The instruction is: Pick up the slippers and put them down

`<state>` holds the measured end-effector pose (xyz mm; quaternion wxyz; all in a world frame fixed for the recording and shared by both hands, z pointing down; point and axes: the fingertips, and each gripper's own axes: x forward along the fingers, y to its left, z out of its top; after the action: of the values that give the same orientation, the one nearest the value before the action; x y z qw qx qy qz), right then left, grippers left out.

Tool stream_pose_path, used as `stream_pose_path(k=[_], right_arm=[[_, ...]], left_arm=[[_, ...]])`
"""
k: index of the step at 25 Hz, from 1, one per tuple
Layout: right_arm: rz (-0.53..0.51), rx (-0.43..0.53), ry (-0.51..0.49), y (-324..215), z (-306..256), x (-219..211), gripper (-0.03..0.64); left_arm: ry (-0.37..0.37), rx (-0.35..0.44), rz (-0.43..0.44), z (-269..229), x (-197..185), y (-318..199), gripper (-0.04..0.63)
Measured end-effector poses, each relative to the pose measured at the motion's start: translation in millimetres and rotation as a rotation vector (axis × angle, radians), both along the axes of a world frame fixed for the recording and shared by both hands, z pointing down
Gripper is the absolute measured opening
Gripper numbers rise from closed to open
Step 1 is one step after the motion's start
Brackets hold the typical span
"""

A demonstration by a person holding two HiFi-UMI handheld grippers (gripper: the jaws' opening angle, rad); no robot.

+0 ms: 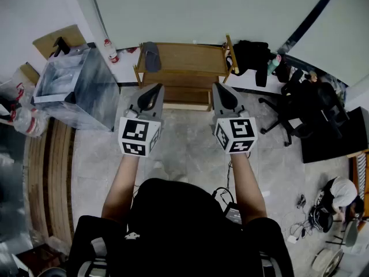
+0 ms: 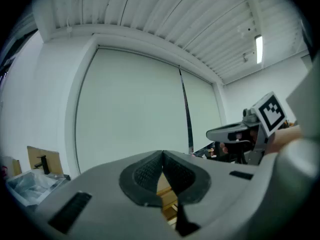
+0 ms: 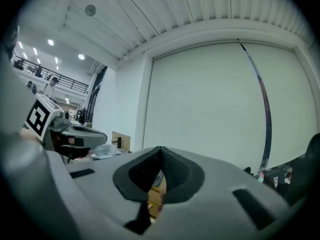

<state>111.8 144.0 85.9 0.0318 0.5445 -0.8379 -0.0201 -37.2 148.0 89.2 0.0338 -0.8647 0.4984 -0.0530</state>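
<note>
A grey slipper (image 1: 151,56) lies on the left end of the top board of a low wooden shelf (image 1: 190,59) against the wall. My left gripper (image 1: 151,92) is held level in front of the shelf, short of the slipper and just below it in the head view, shut with nothing in it. My right gripper (image 1: 223,91) hangs beside it before the shelf's right half, also shut and empty. In the left gripper view the left gripper's (image 2: 162,156) pads meet at the tips, with a sliver of shelf wood behind. The right gripper view shows the right gripper (image 3: 161,151) the same way.
A clear plastic box (image 1: 75,85) stands at the left, with a bottle (image 1: 109,51) behind it. Dark clothing (image 1: 251,56) hangs at the shelf's right end, and an office chair (image 1: 300,105) stands further right. A person (image 1: 341,194) sits on the floor at lower right among cables.
</note>
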Motion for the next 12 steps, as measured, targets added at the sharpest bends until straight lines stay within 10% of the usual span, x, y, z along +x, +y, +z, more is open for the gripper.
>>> stream_pose_path(k=[12], right_arm=[[-0.038, -0.019, -0.035, 7.9, 7.4, -2.4, -0.003]], left_arm=[[0.011, -0.005, -0.008, 5.9, 2.4, 6.6, 0.005]])
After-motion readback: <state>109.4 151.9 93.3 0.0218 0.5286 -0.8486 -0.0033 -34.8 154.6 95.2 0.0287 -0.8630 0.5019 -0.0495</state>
